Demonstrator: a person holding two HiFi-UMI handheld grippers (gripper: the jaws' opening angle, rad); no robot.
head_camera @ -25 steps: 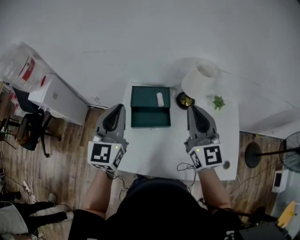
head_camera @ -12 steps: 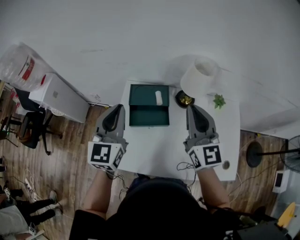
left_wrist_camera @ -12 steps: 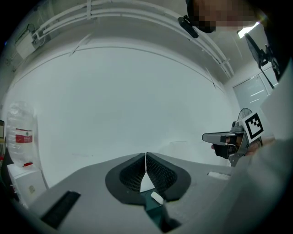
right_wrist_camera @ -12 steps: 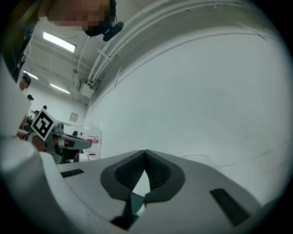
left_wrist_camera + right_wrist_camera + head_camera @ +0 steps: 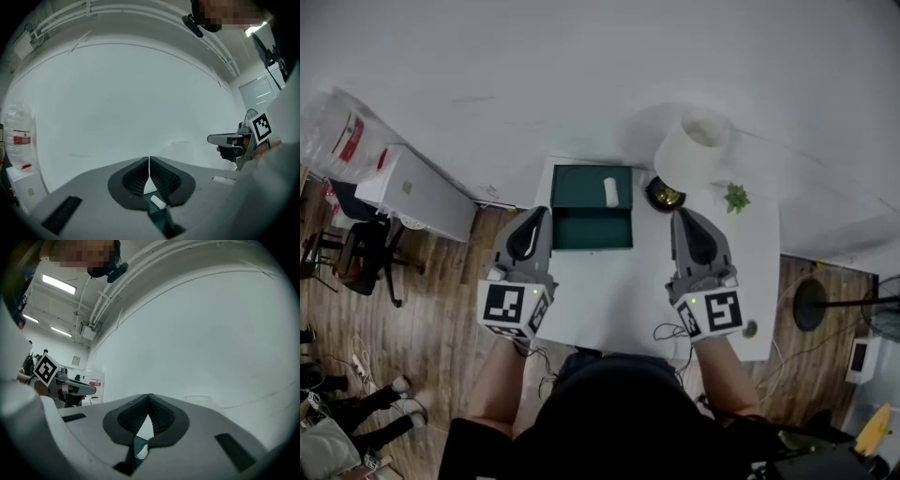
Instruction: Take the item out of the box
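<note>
Down onto a small white rectangular table (image 5: 609,300), and there at its far edge, a dark green rectangular box (image 5: 581,230), lying open in two halves. In the far half, over towards the right wall: the small white oblong item (image 5: 611,192), lying flat, nothing touching it.

Now the near side. In the person's left hand, the grey hand-held left gripper (image 5: 541,212) with its black-and-white marker cube, held level above the table, tip lined up with the box's left edge in the head view. Jaws pressed tight together in the left gripper view, nothing caught between them, just a sliver of green box and white item glimpsed below the pads.

Across on the right, the matching grey right gripper (image 5: 679,215), also level, also clamped shut and empty, clear of the box's right side and close by a brass-coloured round lamp base (image 5: 664,195). Over that base, a white drum lampshade (image 5: 694,150); just to its right, a small green plant (image 5: 735,199). Off to the left, a white cabinet (image 5: 412,192) on a wooden floor (image 5: 441,328).
</note>
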